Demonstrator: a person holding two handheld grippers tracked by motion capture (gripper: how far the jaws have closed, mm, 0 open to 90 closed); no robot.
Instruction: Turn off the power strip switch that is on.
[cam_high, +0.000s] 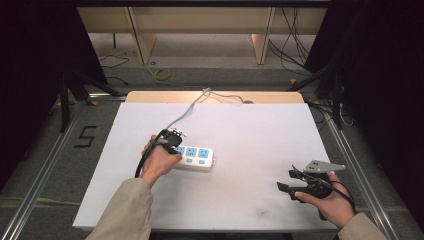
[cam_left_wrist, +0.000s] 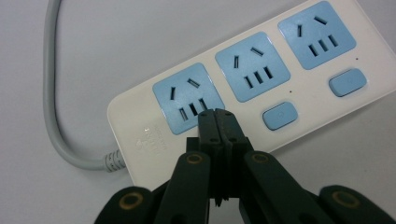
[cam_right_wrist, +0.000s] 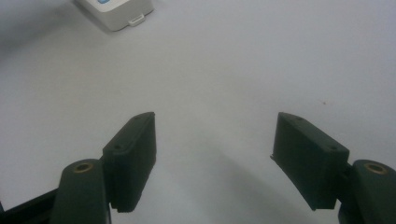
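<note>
A white power strip (cam_high: 196, 157) lies on the white table (cam_high: 260, 145), a little left of the middle. Its long side runs left to right across the table. It has three blue sockets (cam_left_wrist: 253, 66) in a row and blue buttons (cam_left_wrist: 279, 115) beside them. A grey cord (cam_high: 187, 112) comes out of its left end and runs to the far edge of the table. There it meets a wooden strip (cam_high: 270, 97).

The left gripper (cam_left_wrist: 216, 114) is over the left end of the power strip. Its two black jaws are pressed together with nothing between them. Their tips are right at the near edge of the first blue socket. The left hand (cam_high: 159, 162) covers part of that end in the high view.

The right gripper (cam_high: 289, 181) is well apart from the strip, near the front right of the table. Its jaws are wide apart over bare table.

On the floor to the left there is a black mark (cam_high: 86, 136) that looks like a 5. There is a small stamped mark on the strip, too small to read.
</note>
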